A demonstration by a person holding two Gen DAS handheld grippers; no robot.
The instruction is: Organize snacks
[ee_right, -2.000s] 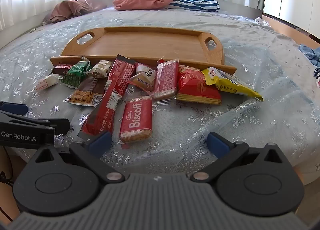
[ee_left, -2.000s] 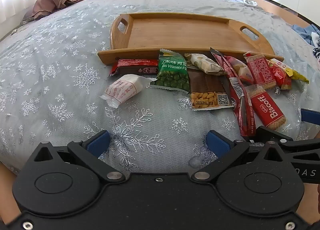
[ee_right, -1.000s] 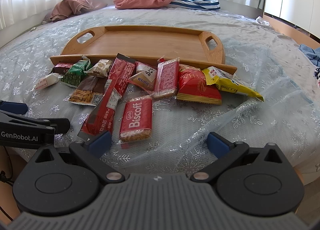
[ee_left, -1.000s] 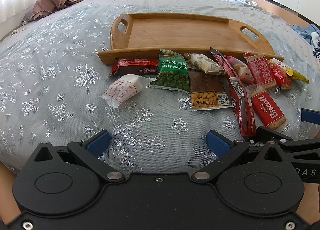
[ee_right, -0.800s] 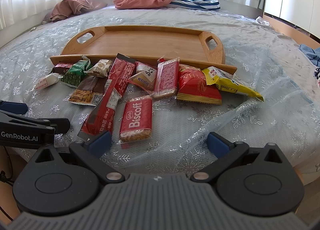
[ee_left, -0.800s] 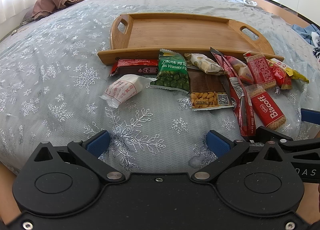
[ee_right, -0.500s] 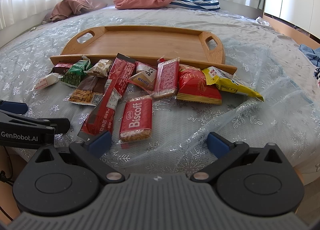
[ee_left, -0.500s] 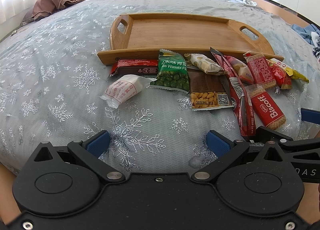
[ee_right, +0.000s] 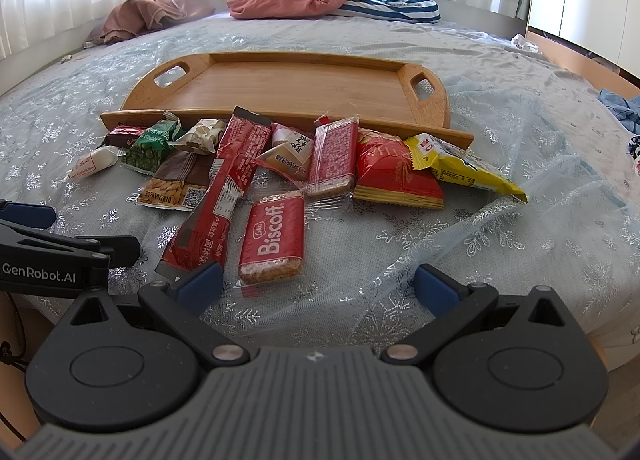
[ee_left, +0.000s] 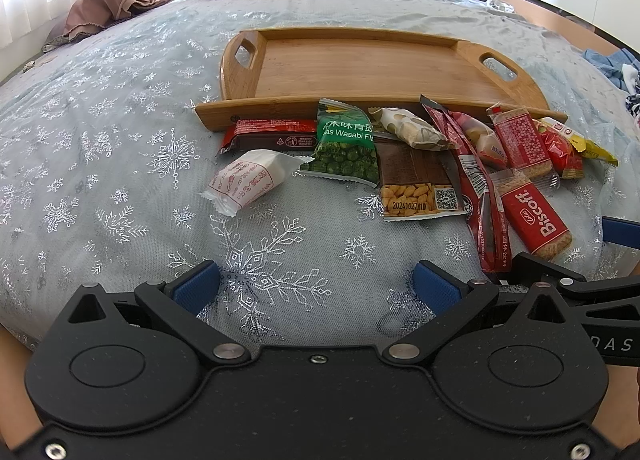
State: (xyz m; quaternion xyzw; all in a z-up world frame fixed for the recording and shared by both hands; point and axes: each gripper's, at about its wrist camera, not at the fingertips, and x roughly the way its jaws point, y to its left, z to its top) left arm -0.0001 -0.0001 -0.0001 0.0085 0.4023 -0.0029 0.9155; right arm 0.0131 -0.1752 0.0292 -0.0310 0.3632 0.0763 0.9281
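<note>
Snack packets (ee_right: 276,176) lie in a loose row on the bedspread (ee_left: 120,180) against the empty wooden tray (ee_left: 360,68)'s near rim. Left gripper (ee_left: 316,286) and right gripper (ee_right: 318,282) hover short of them, jaws spread, holding nothing. Packets look light, crinkly, slippery — the Biscoff pack (ee_right: 274,238) probably brittle, so pinch it gently across its short width.

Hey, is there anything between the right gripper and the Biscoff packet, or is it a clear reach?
Nothing visible stands in the way. The right gripper is open just short of the Biscoff packet, with only bare bedspread between them. The long red packet lies close beside it on the left.
</note>
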